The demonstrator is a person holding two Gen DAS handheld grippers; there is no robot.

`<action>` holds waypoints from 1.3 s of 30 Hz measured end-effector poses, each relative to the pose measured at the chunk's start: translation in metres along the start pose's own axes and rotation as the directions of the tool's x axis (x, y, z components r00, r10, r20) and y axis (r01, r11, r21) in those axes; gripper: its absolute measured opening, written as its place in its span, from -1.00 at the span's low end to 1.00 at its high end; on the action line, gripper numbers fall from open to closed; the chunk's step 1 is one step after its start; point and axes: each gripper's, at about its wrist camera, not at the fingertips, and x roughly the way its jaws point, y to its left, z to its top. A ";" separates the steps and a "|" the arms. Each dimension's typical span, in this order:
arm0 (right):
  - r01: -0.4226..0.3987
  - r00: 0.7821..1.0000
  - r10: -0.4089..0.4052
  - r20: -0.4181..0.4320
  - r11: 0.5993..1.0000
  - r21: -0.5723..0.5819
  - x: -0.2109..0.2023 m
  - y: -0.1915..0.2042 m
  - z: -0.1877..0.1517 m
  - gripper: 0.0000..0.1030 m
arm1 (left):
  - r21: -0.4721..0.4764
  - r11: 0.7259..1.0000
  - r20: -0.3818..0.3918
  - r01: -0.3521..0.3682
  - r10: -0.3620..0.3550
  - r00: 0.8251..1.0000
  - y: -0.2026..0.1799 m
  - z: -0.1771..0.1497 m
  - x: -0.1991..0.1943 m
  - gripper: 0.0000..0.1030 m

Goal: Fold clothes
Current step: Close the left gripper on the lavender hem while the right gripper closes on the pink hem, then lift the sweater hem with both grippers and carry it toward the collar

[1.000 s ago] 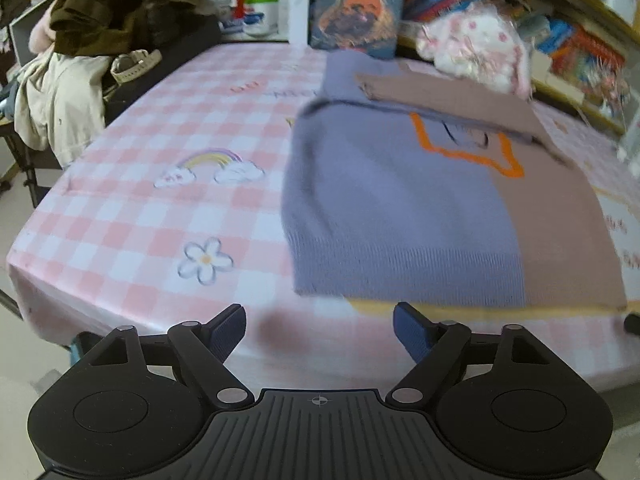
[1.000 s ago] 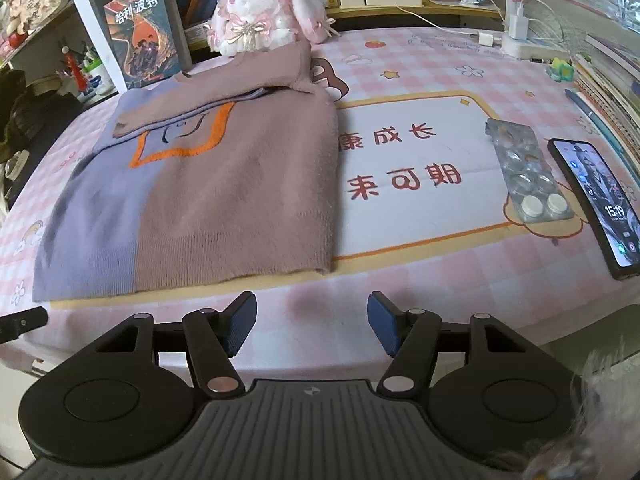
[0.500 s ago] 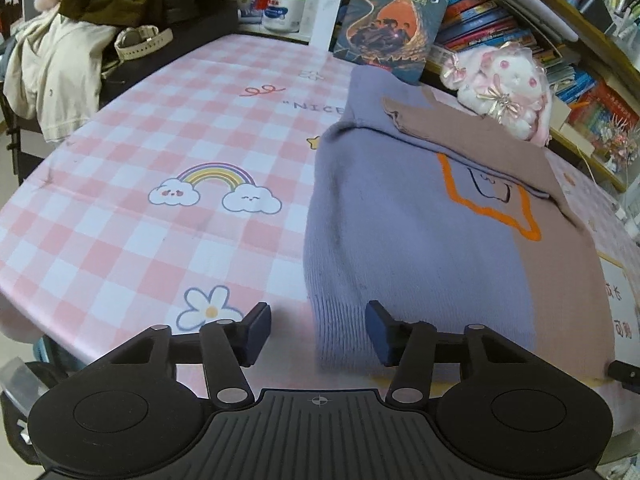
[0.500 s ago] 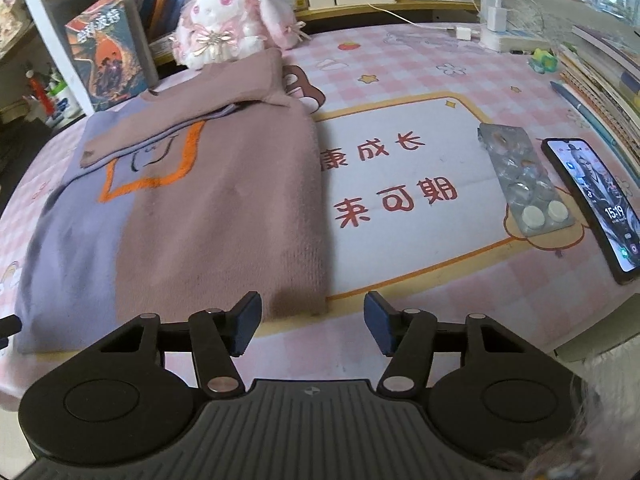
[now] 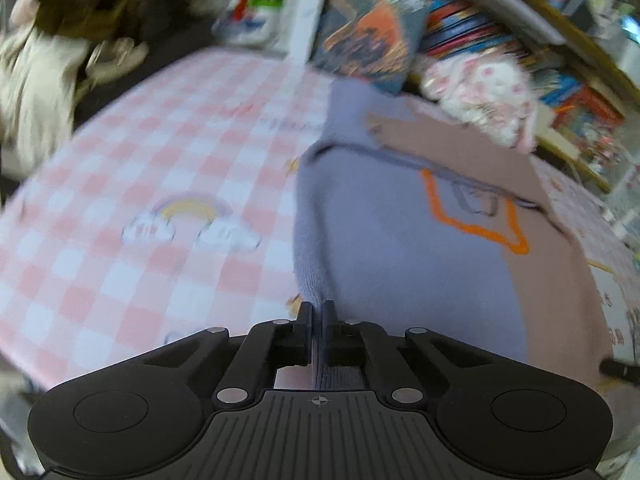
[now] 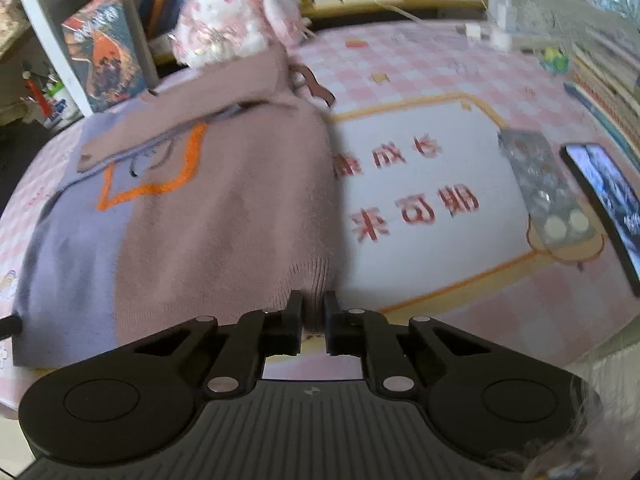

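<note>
Left wrist view: sits low behind the left tongs (image 5: 318, 316), close over the near edge of the surface (image 5: 120, 216), facing the bookshelf in the upper right of the frame.
Right wrist view: sits low behind the right tongs (image 6: 313, 310), facing across the surface toward shelves along the top.
Shared: the sweater (image 5: 400, 248) (image 6: 224, 216), the plush rabbit (image 5: 484, 96) (image 6: 228, 20), the standing book.

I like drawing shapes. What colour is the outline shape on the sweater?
Orange, stitched across the sweater where its purple and dusty-pink halves meet. The right wrist view shows it best.
</note>
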 end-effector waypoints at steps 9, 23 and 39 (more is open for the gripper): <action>-0.103 0.993 0.106 0.056 0.993 -0.065 -0.014 0.022 0.009 -0.82 | -0.023 0.999 -0.037 0.042 -0.043 0.998 -0.001 0.005 0.004 -0.82; -0.100 0.994 0.102 -0.049 0.994 0.041 0.010 0.003 0.008 -0.74 | -0.193 0.976 -0.107 0.100 -0.123 0.987 0.017 -0.002 0.017 -0.93; -0.125 0.991 0.126 -0.051 0.992 0.022 0.008 0.001 0.007 -0.68 | -0.195 0.974 -0.136 0.119 -0.147 0.980 0.019 0.000 0.020 -0.70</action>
